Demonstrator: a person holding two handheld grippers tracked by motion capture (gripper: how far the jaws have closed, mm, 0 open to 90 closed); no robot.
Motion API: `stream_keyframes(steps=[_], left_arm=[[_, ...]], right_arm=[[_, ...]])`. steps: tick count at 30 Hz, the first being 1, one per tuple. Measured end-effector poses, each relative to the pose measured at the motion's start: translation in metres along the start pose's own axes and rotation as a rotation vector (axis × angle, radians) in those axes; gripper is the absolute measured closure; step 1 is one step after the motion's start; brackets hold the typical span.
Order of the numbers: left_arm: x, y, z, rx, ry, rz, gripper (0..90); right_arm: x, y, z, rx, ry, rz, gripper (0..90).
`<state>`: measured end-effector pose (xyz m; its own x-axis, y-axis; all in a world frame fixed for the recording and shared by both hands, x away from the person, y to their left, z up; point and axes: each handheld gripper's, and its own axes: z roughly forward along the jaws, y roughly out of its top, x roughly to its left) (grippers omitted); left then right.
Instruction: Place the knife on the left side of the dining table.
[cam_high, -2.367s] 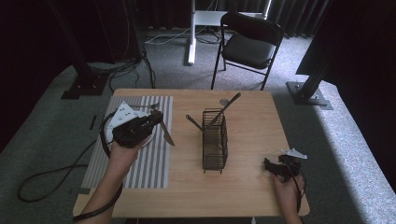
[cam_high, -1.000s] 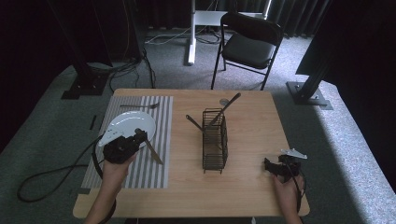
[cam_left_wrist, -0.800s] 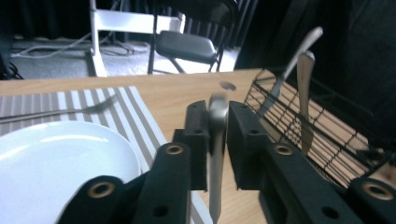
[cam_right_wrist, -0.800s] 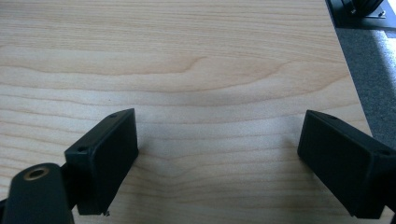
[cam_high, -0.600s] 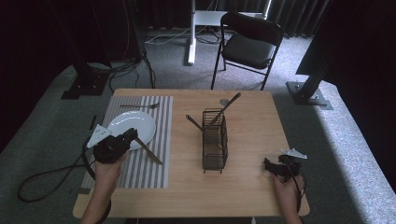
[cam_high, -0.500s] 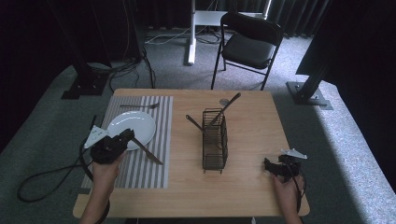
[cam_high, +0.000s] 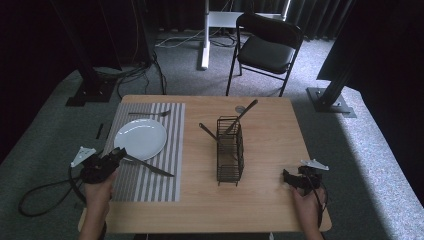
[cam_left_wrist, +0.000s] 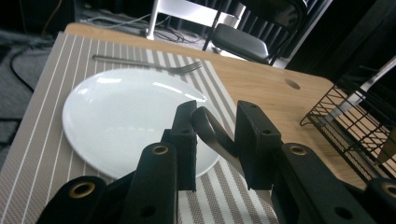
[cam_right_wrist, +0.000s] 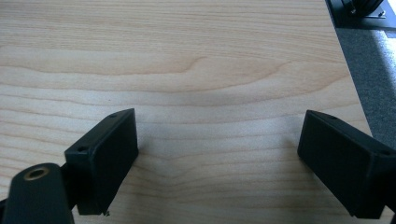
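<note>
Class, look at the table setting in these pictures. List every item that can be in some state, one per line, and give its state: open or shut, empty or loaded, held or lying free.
Left claw: open around the knife handle.
Right claw: open, empty, over bare wood.
Knife: lying on the placemat, handle end between the left claw's jaws.
Plate: empty, flat on the placemat.
Fork: lying free beyond the plate.
Wire basket: upright, holding utensils.

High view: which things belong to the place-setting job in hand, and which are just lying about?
In the job:
left gripper
knife
plate
fork
striped mat
wire basket with utensils

Lying about:
right gripper, open on bare table
chair
floor cables
</note>
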<state>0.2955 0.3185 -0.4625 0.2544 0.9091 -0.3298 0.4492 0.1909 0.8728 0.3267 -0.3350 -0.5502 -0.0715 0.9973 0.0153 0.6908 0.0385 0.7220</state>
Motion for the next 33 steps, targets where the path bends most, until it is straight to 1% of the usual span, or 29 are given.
stream_keyframes(steps=[1, 2, 4, 5, 6, 7, 8, 9, 12, 19, 20, 23, 24, 25, 26, 27, 28, 29, 30, 31, 33], left_arm=[[0.007, -0.004, 0.001, 0.002, 0.009, -0.016, 68.8], [0.007, -0.004, 0.001, 0.002, 0.009, -0.016, 68.4], [0.013, -0.009, 0.001, 0.003, 0.014, -0.033, 67.7], [0.019, -0.012, 0.002, 0.012, 0.021, -0.045, 66.7], [0.019, -0.012, 0.002, 0.012, 0.021, -0.045, 66.1], [0.024, -0.016, 0.003, 0.018, 0.020, -0.061, 65.7], [0.024, -0.016, 0.003, 0.018, 0.020, -0.061, 65.3], [0.027, -0.019, 0.003, 0.025, 0.023, -0.069, 65.3], [0.033, -0.025, 0.004, 0.039, 0.027, -0.076, 62.7], [0.046, -0.037, 0.006, 0.062, 0.018, -0.108, 59.0], [0.046, -0.037, 0.006, 0.062, 0.018, -0.108, 58.6], [0.053, -0.043, 0.008, 0.079, 0.016, -0.122, 56.4], [0.053, -0.043, 0.008, 0.079, 0.016, -0.122, 56.0], [0.055, -0.044, 0.010, 0.093, 0.033, -0.111, 54.9], [0.055, -0.044, 0.010, 0.093, 0.033, -0.111, 53.5], [0.055, -0.045, 0.011, 0.108, 0.055, -0.091, 53.5], [0.056, -0.046, 0.012, 0.118, 0.062, -0.087, 53.0], [0.060, -0.048, 0.014, 0.133, 0.065, -0.092, 52.7], [0.060, -0.048, 0.014, 0.133, 0.065, -0.092, 52.7], [0.064, -0.050, 0.017, 0.153, 0.068, -0.101, 52.7], [0.066, -0.052, 0.019, 0.163, 0.072, -0.105, 52.7]], right_arm=[[0.000, 0.000, 0.000, 0.000, 0.000, 0.000, 11.6], [0.000, 0.000, 0.000, 0.000, 0.000, 0.000, 11.6], [0.000, 0.000, 0.000, 0.000, 0.000, 0.000, 11.6], [0.000, 0.000, 0.000, 0.001, 0.000, 0.000, 11.6], [0.000, 0.000, 0.000, 0.001, 0.000, 0.000, 11.6], [0.000, 0.000, 0.000, 0.000, 0.000, 0.000, 11.6], [0.000, 0.000, 0.000, 0.000, 0.000, 0.000, 11.6], [0.000, 0.000, 0.000, 0.000, 0.000, 0.000, 11.6], [0.000, 0.000, 0.000, 0.000, 0.000, 0.000, 11.6], [0.000, 0.000, 0.000, 0.001, 0.000, -0.001, 11.6], [0.000, 0.000, 0.000, 0.001, 0.000, -0.001, 11.6], [0.000, 0.000, 0.000, 0.000, 0.000, 0.000, 11.6], [0.000, 0.000, 0.000, 0.000, 0.000, 0.000, 11.6], [0.000, 0.000, 0.000, 0.000, 0.000, 0.000, 11.6], [0.000, 0.000, 0.000, 0.000, 0.000, 0.000, 11.6], [0.000, 0.000, 0.000, 0.000, 0.000, 0.000, 11.6], [0.000, 0.000, 0.000, 0.000, 0.000, 0.000, 11.6], [0.000, 0.000, 0.000, 0.000, 0.000, 0.000, 11.6], [0.000, 0.000, 0.000, 0.000, 0.000, 0.000, 11.6], [0.000, 0.000, 0.000, 0.001, 0.000, 0.000, 11.6], [0.000, 0.000, 0.000, 0.000, 0.000, 0.000, 11.6]])
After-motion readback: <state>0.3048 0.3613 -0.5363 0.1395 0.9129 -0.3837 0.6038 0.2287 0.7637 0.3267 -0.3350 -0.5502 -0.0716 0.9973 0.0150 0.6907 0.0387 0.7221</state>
